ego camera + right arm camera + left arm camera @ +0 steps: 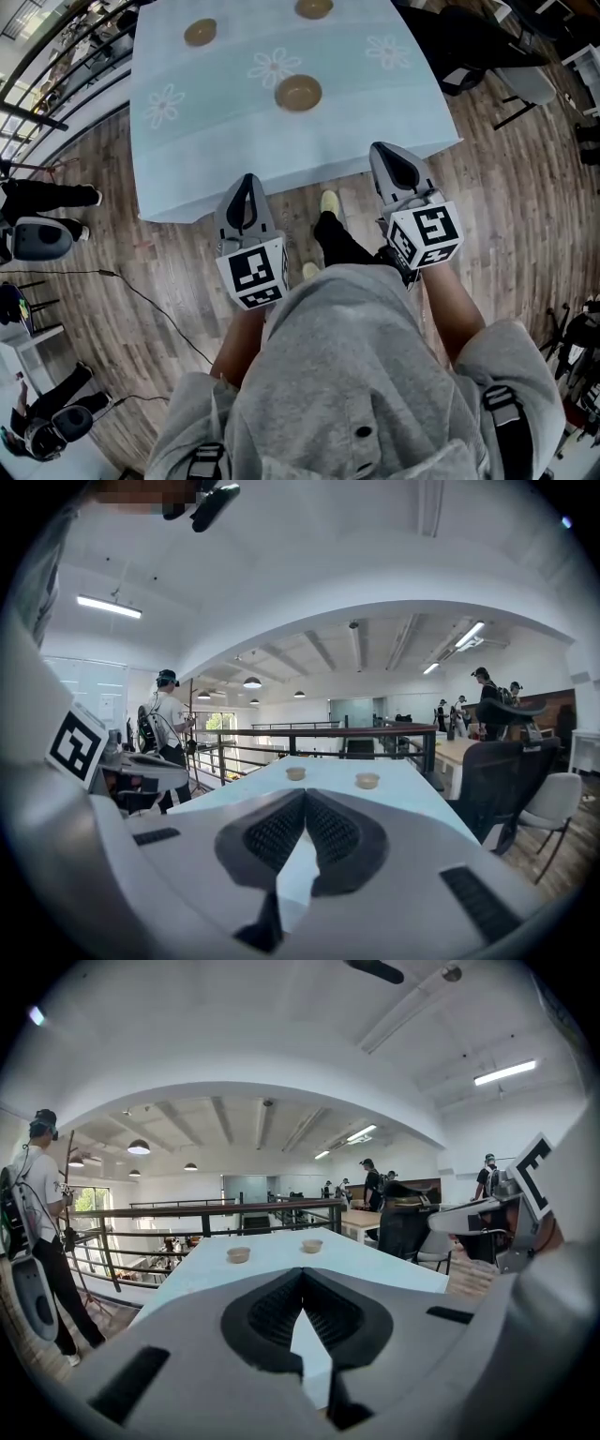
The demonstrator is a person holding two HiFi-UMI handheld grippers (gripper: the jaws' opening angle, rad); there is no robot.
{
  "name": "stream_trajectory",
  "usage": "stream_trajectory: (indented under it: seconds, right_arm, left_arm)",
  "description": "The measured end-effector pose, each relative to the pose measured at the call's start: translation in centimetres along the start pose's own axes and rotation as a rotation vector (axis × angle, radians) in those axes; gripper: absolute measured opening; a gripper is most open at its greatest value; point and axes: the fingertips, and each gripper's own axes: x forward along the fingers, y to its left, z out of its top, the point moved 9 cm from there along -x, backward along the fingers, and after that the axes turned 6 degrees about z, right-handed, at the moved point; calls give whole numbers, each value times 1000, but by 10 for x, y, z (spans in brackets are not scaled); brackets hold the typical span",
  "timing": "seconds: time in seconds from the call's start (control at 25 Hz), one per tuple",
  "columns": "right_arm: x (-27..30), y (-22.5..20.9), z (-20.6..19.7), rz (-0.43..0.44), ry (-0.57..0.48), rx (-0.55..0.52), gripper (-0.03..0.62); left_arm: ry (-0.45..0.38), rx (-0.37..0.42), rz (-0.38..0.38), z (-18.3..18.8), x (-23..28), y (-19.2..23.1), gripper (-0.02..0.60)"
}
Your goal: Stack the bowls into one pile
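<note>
Three tan bowls stand apart on the pale blue flowered tablecloth: a near one, a far left one and a far one at the top edge. My left gripper and right gripper hang over the wooden floor just short of the table's near edge, both shut and empty. The left gripper view has shut jaw tips and two bowls far ahead. From the right gripper, two bowls also stand far off.
A black railing runs along the table's left. People with backpacks stand at the left. Office chairs stand to the right. A cable lies across the floor. My own feet are between the grippers.
</note>
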Motion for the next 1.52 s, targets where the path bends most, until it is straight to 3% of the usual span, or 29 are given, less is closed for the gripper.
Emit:
stream_trajectory:
  seconds: [0.52,1.08,1.52]
  right_arm:
    - [70,-79,28,35,15,-40,27]
    - [119,-150,34,63,-7,4,28]
    - [174,-190,53,117,3,-103,28]
  left_arm:
    - [9,23,37,38,86,-7,18]
    - [48,72,60,61,155,-25,18]
    - [52,66,150,62,185,-10,18]
